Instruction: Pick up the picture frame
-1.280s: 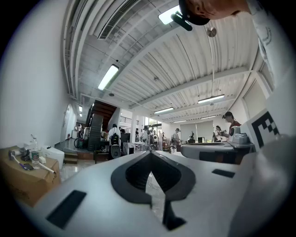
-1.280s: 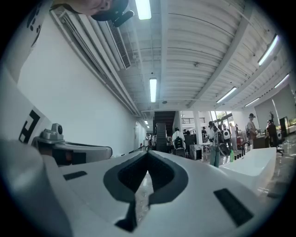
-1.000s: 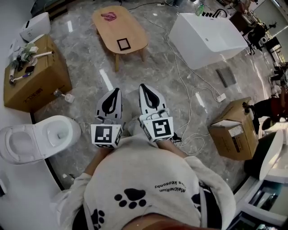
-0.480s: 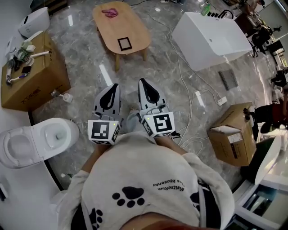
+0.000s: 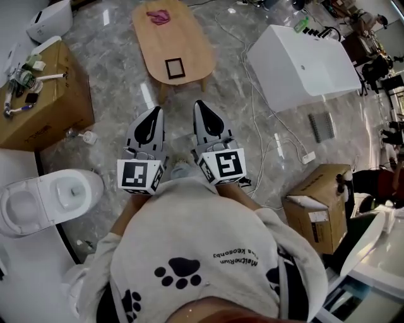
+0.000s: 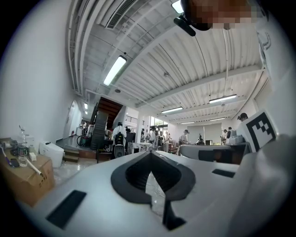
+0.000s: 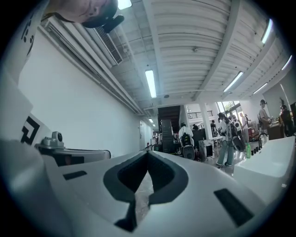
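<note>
On the far oval wooden table [image 5: 189,39], near its close end, lies the black picture frame [image 5: 174,68], flat, with a pale centre. A pink cloth [image 5: 158,17] sits at the table's far end, well apart from the frame.

We hold both tongs level and side by side in front of our chest, tips pointing toward the table but well short of it, over the grey marble floor [image 5: 120,69]. The left gripper [image 5: 156,111] is clenched, its jaws meeting at the tip with nothing between them; its own view shows the same closed point [image 6: 150,155]. The right gripper [image 5: 198,104] is likewise clenched and empty, as its own view confirms [image 7: 147,155]. Neither touches the frame.

To our near left stands a white toilet [image 5: 47,195] with its lid up. Farther left is a large cardboard box [image 5: 47,104] with small tools on top. To the far right sits a white bathtub [image 5: 303,63], and white cables [image 5: 255,126] trail over the floor between it and us. A smaller open cardboard box [image 5: 315,202] stands at our near right.

Both gripper views look out level across a long hall, where people stand near a dark staircase [image 7: 169,122] in the distance.
</note>
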`<state>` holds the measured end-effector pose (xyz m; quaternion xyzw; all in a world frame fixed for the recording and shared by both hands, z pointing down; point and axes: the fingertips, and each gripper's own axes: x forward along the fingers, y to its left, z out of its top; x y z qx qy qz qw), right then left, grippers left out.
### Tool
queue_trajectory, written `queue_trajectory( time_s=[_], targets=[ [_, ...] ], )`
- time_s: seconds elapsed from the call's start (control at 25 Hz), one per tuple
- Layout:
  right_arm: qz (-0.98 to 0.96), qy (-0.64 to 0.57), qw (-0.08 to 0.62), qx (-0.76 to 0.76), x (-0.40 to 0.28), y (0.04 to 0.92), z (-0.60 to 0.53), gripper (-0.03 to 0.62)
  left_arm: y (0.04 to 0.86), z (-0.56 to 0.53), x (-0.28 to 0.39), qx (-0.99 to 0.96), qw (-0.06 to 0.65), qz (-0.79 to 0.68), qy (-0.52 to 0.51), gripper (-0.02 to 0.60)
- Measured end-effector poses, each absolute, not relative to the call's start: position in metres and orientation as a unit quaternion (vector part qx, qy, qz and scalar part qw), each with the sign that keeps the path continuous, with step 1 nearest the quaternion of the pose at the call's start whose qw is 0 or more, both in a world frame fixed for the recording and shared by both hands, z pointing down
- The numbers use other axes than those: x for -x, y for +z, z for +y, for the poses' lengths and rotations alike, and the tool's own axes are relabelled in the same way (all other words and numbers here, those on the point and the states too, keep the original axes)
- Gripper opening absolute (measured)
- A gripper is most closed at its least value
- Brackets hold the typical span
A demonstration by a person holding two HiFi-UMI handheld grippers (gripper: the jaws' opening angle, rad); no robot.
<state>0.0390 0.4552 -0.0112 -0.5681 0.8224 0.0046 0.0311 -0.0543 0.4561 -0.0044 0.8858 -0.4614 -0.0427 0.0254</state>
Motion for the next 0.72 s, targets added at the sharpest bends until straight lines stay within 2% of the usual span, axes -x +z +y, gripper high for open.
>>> queue_trajectory(
  time_s=[0.36, 0.72],
  targets=[
    [0.835, 0.001, 0.035, 0.549, -0.082, -0.010, 0.376, 0.008, -0.003, 0.382, 0.020, -0.873, 0.025, -0.485, -0.043, 0.008],
    [0.837, -0.026, 0.035, 0.546, -0.096, 0.004, 0.339, 0.008, 0.010, 0.353, 0.021, -0.860, 0.037, -0.509, -0.023, 0.008]
  ],
)
